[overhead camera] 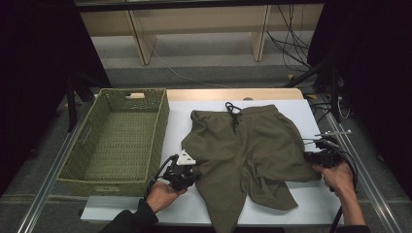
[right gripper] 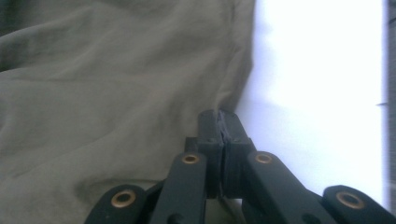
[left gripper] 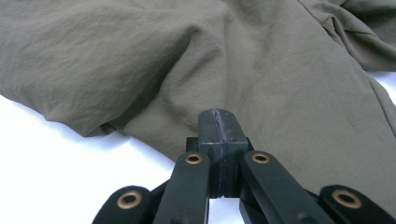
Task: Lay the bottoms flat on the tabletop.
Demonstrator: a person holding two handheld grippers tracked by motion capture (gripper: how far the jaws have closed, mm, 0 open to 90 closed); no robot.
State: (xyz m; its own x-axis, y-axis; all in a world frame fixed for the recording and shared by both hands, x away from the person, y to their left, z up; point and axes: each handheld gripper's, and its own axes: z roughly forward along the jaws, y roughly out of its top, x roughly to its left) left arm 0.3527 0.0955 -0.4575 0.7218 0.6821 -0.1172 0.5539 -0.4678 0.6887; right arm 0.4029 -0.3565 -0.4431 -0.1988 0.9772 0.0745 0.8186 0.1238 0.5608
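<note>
Olive-green shorts (overhead camera: 243,150) spread flat on the white desk (overhead camera: 296,196), waistband away from the person, dark drawstring (overhead camera: 233,112) knotted at the middle of the waist. Thin, lightly creased fabric, one leg reaching the near desk edge, the other folded over itself toward the right. Small round mark near the right hem, too small to read; no other writing legible. Left tongs (overhead camera: 190,174) pressed together at the left edge of the shorts, pads meeting over a ridge of fabric in the left gripper view (left gripper: 219,122), apparently pinching the cloth. Right tongs (overhead camera: 308,156) pressed together at the right edge of the shorts, a sliver of hem caught between the pads in the right gripper view (right gripper: 220,122). Woven green basket (overhead camera: 99,180) just left of the shorts.
</note>
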